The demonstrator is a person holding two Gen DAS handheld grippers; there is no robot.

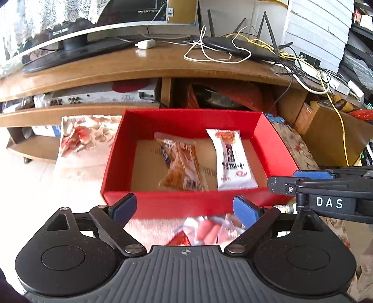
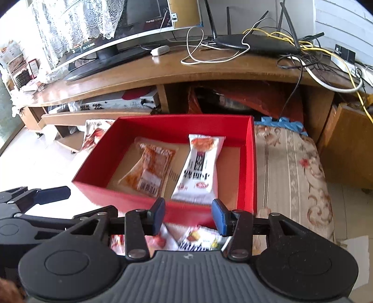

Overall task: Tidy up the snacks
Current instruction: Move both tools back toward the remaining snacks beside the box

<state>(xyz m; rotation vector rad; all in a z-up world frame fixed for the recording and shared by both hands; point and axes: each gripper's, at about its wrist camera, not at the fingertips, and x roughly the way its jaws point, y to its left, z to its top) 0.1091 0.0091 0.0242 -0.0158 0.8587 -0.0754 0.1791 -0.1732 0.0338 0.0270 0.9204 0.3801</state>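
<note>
- Far left: a television (image 1: 70,30) on a long wooden stand (image 1: 149,67), part draped with a lace cloth (image 2: 77,21).
- On the shelf under the stand top, left part: a silver player (image 1: 100,98).
- Left claw (image 1: 184,209) hovering just near of the red box (image 1: 186,205), blue pads spread wide, nothing pinched between them.
- Under and near of the left claw, outside the box: loose snack packets (image 1: 209,230), blurred, on the flowered cloth (image 2: 291,167).
- Red box open at the top, brown cardboard floor, standing on the flowered cloth, in the middle of both views.
- Inside the box, left part: an orange snack packet (image 2: 151,170), lying flat, barcode at the near end.
- Inside the box, right part: a white snack packet (image 2: 200,167), lying flat just beside the orange one, long side running near to far; touching or apart, cannot tell.
- Right claw (image 2: 188,214) just near of the box's near wall, pads a modest way apart, narrower than the left, pinching nothing.
- Below the right claw: one more striped packet (image 2: 202,240) on the cloth, blurred.
- Far right on the stand top: a black router (image 1: 244,49) with upright antennas, amid tangled white, yellow and black cables (image 1: 209,53).
- Right of the cloth: a brown cardboard box (image 1: 331,135).
</note>
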